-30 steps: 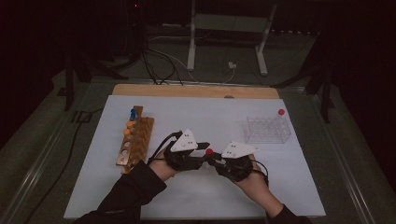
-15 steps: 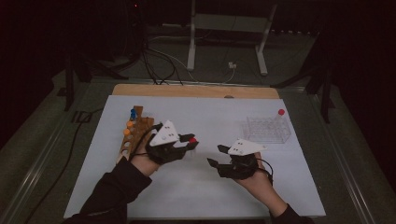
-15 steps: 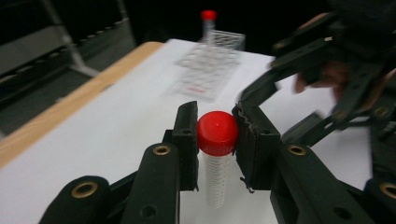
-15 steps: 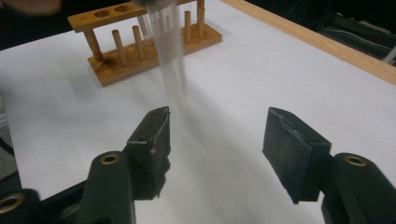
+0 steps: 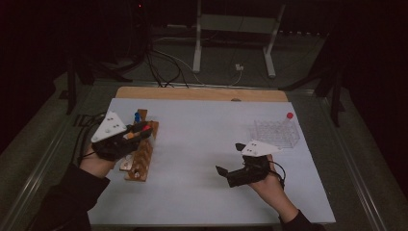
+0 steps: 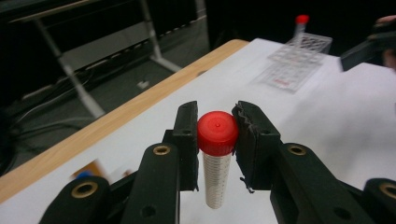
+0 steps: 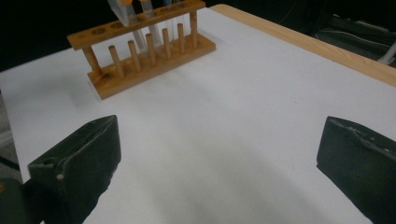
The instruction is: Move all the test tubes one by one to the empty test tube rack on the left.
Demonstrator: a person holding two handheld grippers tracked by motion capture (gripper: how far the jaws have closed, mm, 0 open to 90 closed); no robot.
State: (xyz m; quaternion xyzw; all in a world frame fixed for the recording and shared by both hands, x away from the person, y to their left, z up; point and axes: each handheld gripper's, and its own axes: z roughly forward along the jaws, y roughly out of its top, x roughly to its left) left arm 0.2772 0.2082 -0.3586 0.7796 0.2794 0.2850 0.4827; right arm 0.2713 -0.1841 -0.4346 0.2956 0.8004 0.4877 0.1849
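On the white table sheet [image 5: 202,159] a brown wooden test-tube rack [image 5: 140,155] stands at the left side, with capped tubes leaning in its holes and a blue cap [image 5: 137,116] showing at its far end; a clear plastic grid rack [image 5: 276,133] sits well apart at the right, one red-capped tube [image 5: 289,116] upright at its far corner. Nothing lies on the bare sheet between the two racks. The left gripper [image 5: 139,131] hovers over the wooden rack, clamped on a clear graduated tube with a red screw cap [image 6: 217,154]; the right gripper [image 5: 230,159] hangs over open sheet with its pads far apart and nothing between them. A second ago both grippers met at the table's middle around this tube; since then the left one has carried it off to the wooden rack, while the right one's jaws have just been opening and its hand has hardly shifted. In the left gripper view the tube's long axis runs up and down, cap end up between the pads, closed end hanging below them.
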